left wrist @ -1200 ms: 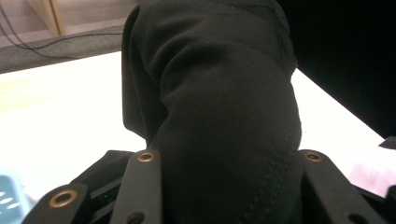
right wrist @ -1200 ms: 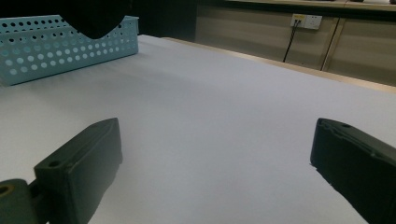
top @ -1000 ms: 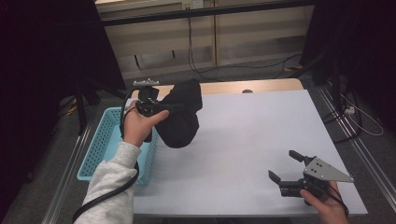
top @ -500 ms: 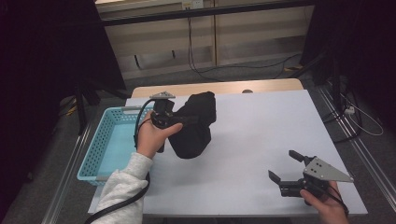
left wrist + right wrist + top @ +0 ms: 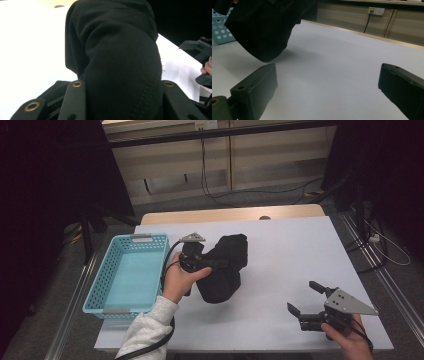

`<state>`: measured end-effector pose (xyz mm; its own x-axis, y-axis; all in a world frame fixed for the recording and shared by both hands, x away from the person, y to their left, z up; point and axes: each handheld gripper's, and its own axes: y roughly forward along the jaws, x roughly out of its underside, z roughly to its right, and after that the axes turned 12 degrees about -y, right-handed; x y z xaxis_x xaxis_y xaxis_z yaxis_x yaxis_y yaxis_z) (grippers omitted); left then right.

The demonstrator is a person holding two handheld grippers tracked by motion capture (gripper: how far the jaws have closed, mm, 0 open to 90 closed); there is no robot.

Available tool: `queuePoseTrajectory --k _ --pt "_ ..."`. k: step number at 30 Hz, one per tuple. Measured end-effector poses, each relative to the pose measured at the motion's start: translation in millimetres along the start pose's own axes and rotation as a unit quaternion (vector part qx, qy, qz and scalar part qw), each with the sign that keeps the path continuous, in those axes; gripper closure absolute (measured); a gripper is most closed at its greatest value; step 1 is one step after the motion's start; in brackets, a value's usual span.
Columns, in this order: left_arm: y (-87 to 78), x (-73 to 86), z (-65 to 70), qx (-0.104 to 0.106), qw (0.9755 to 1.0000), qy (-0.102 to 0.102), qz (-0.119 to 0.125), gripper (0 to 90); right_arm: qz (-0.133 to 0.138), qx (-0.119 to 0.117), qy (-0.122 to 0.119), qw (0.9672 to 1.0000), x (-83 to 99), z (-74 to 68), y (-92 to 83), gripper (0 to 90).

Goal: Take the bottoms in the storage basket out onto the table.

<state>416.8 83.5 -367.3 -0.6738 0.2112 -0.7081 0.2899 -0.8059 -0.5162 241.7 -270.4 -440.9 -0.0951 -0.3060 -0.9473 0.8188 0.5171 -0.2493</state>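
Note:
A bunched black cloth (image 5: 225, 267) hangs from my left gripper (image 5: 212, 264), its lower end close over the white table (image 5: 300, 255) just right of the basket. In the left gripper view the black cloth (image 5: 117, 62) bulges up between both jaws, which are shut on it. My right gripper (image 5: 305, 297) rests near the table's front right corner, its jaws wide apart with nothing between them. Seen from the right gripper, the cloth (image 5: 264, 27) dangles at the upper left, its tip a little above the table surface (image 5: 332, 65).
A light blue plastic basket (image 5: 100, 290) with nothing in it stands at the table's left edge. A wooden strip (image 5: 225, 214) runs along the table's far edge, with cables on the floor beyond. Dark curtains flank both sides.
My left gripper has carried the black cloth from beside the basket rightward and down toward the table's middle. The right gripper has stayed in place.

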Motion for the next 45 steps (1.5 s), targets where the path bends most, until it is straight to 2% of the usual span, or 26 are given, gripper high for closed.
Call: queuePoseTrajectory --k 7,9,11,13,15,18,21,24,31,35,39,45 --pt "24.3 21.8 2.4 0.029 0.9996 -0.002 -0.003 59.3 0.000 -0.001 0.000 1.0000 0.0 -0.4 0.4 1.5" --pt "31.6 27.6 0.2 0.036 0.9993 0.008 -0.005 57.9 -0.001 -0.001 -0.002 1.0000 0.1 -0.2 0.6 1.5" --pt "37.0 32.6 -4.3 0.009 0.9999 0.009 -0.007 49.2 -0.001 -0.002 -0.005 1.0000 0.1 -0.3 1.0 1.5" --pt "38.1 35.7 -10.3 -0.018 0.9998 0.007 0.003 37.1 -0.003 -0.002 -0.006 1.0000 0.0 -0.9 1.1 1.5" --pt "35.2 37.0 -14.2 -0.030 0.9995 0.002 0.012 33.4 -0.006 -0.003 -0.011 0.9999 -0.2 -1.3 1.3 1.5" --pt "27.5 34.5 -15.5 -0.052 0.9982 0.017 0.026 28.3 -0.008 -0.006 -0.014 0.9999 -0.5 -2.0 2.3 1.5" --pt "22.1 33.7 -15.6 -0.054 0.9978 0.020 0.033 23.8 -0.011 -0.006 -0.022 0.9997 -0.9 -2.4 3.3 1.5" --pt "19.7 35.5 -17.9 -0.056 0.9980 0.013 0.028 21.3 -0.015 -0.004 -0.028 0.9995 -1.0 -2.1 4.5 1.5" --pt "9.8 33.5 -21.9 -0.080 0.9962 0.022 0.026 17.3 -0.017 -0.008 -0.022 0.9996 0.2 0.6 6.1 1.5" --pt "5.5 34.6 -22.4 -0.079 0.9962 0.022 0.030 15.5 -0.021 -0.010 -0.016 0.9996 -0.2 1.1 8.8 1.5" --pt "1.0 36.7 -25.9 -0.081 0.9960 0.016 0.034 13.2 -0.024 -0.012 -0.020 0.9994 -2.3 -0.3 13.7 1.5" --pt "-3.6 37.2 -27.2 -0.080 0.9960 0.021 0.035 12.0 -0.034 -0.018 -0.018 0.9991 -3.2 0.3 27.2 1.5"
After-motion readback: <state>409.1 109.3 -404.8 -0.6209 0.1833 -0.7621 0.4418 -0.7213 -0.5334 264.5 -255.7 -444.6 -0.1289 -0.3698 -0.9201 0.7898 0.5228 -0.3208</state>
